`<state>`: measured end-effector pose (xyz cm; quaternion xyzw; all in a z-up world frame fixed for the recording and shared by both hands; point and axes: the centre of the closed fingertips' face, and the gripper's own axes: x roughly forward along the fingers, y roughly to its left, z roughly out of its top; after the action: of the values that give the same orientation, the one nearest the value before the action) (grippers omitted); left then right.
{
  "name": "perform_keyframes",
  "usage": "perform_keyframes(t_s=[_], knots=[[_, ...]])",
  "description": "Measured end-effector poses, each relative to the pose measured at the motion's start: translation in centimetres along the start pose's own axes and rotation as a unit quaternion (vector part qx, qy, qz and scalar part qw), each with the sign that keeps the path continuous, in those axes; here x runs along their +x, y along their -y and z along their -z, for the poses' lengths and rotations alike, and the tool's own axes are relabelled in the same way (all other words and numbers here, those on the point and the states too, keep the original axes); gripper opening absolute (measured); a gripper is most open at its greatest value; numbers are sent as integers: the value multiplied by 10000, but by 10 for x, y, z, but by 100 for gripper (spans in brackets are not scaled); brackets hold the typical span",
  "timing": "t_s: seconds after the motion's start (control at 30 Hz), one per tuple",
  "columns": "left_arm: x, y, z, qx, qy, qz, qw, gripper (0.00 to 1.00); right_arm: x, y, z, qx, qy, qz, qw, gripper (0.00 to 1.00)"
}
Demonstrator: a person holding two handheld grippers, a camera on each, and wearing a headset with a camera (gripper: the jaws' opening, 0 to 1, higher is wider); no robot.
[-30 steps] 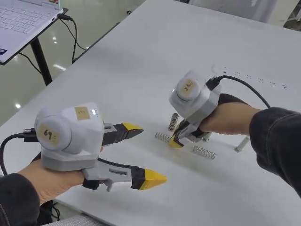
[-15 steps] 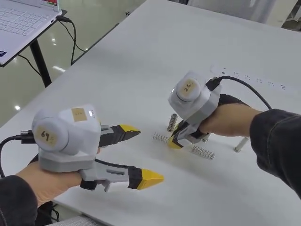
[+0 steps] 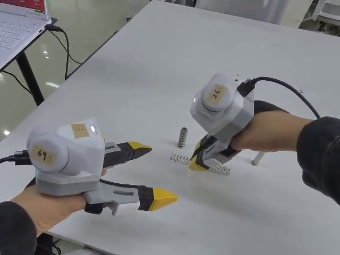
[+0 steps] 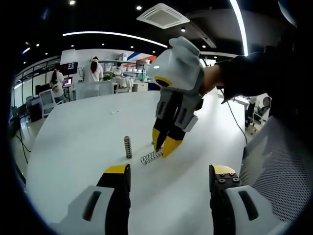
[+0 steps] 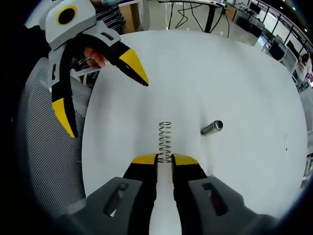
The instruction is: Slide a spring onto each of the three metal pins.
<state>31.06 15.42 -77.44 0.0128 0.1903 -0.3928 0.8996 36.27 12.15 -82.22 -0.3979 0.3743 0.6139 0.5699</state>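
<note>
Head view first: our left gripper (image 3: 151,172) hangs over the near edge of the white bench (image 3: 159,64), well to the near-left of the upright pin (image 3: 183,137), with its yellow-tipped jaws spread wide and nothing between them. That upright pin already has a spring coiled round it. Just in front of it lies a loose spring (image 3: 178,158) flat on the bench, and our right gripper (image 3: 197,163) is pointed down with its tips pinched onto that spring's right end. A second spring (image 3: 223,170) lies just past those tips, further right of the pin. A bare pin (image 3: 257,158) sits well off to the right of the upright one, partly behind our hand. There's a laptop (image 3: 16,21) on a stand far back-left.

Left gripper view: our own left gripper (image 4: 170,171) shows both jaws far apart at the bottom. Ahead, the upright pin (image 4: 127,147) stands on the bench (image 4: 73,137). The loose spring (image 4: 151,156) lies just right of it, with the right gripper (image 4: 164,144) nipping its far end.

Right gripper view: the right gripper (image 5: 165,157) has its jaws almost together, clamped on the near end of the spring (image 5: 165,137), which runs straight away from us. The upright pin (image 5: 211,128) is just right of it. The left gripper (image 5: 110,110) gapes open up and to the left of the pin.
</note>
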Motion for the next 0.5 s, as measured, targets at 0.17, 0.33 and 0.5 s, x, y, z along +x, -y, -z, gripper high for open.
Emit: perform_keyframes(t_s=[0.17, 0.33, 0.5], knots=[[6, 7, -6, 88, -8, 140, 9999, 62, -16, -10, 9, -22, 11, 15, 10000, 13], [13, 14, -13, 154, 12, 322, 9994, 61, -32, -20, 19, -15, -4, 51, 10000, 13], [22, 23, -20, 381, -47, 551, 9977, 58, -48, -29, 29, 15, -10, 115, 9999, 13]])
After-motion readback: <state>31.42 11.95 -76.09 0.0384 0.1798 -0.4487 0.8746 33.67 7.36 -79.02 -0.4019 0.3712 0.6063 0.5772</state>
